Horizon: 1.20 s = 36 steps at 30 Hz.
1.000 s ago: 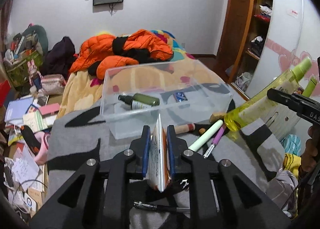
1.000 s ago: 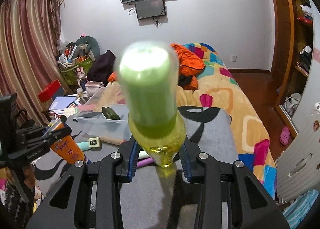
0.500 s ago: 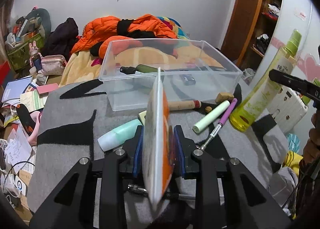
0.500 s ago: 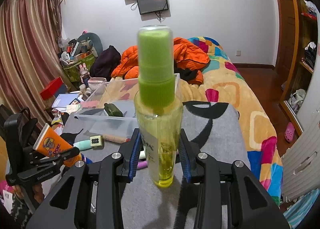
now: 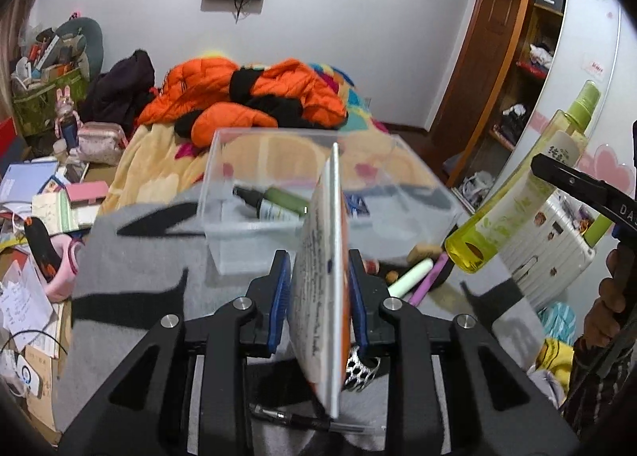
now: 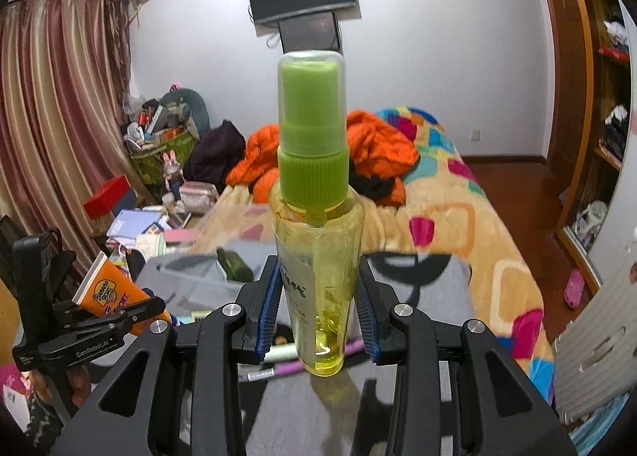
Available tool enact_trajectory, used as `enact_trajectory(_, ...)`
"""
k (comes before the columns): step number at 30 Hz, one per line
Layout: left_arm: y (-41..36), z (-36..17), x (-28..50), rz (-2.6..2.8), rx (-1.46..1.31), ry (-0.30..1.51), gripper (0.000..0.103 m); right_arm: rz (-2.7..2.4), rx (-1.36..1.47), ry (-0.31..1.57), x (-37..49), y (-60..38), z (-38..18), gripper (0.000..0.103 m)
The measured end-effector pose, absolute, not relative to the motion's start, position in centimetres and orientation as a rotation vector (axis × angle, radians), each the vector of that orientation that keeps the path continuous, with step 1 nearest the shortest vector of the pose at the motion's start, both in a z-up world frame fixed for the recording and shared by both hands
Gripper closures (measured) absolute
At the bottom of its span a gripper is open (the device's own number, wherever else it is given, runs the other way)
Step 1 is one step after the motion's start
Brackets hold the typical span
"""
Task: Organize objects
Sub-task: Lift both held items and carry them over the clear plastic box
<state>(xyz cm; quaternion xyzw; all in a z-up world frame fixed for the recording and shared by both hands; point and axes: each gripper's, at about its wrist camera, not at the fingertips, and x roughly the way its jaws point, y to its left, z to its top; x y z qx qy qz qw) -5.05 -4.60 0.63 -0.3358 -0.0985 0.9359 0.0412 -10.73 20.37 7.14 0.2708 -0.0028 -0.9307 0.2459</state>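
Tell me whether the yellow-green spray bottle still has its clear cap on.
Yes, on: the yellow-green spray bottle shows a clear cap covering its green nozzle in the right wrist view.

Left tool (image 5: 318,292) clamped, pointing down-forward; right tool (image 6: 318,310) clamped, held off surface.

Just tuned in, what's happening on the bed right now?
A person is tidying toiletries into the clear plastic bin. The left gripper holds an orange sunscreen tube; the right gripper holds a yellow-green spray bottle. Both are lifted off the grey blanket. A dark green bottle already lies in the bin; pens remain outside.
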Motion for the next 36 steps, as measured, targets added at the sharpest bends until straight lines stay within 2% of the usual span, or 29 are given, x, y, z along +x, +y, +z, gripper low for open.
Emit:
enact_trajectory(8, -5.7, 4.4, -6.9, 2.917, -0.913, -0.323, 0.075, -2.554, 0.616, 0.019, -12.1, 18.2, 10.4, 0.071)
enact_trajectory(14, -5.6, 5.3, -9.9, 2.956, -0.906, -0.278, 0.075, -2.555, 0.599, 0.079, -13.7, 15.6, 10.5, 0.071)
enact_trajectory(22, -4.5, 2.6, -14.5, 2.817, -1.016, -0.358, 0.075, -2.572, 0.658, 0.199, -15.9, 13.1, 8.4, 0.071)
enact_trajectory(25, -3.8, 1.7, -15.8, 2.753, -1.036, -0.399, 0.080, -2.573, 0.695, 0.249, -16.7, 12.5, 7.4, 0.071)
enact_trajectory(27, -3.4, 1.4, -16.4, 2.735, -1.044, -0.401, 0.088, -2.580, 0.713, 0.299, -17.2, 12.0, 6.8, 0.071)
enact_trajectory(36, -3.3, 1.3, -17.2, 2.752, -1.059, -0.338, 0.089, -2.542, 0.819, 0.401, -19.2, 10.1, 3.8, 0.071)
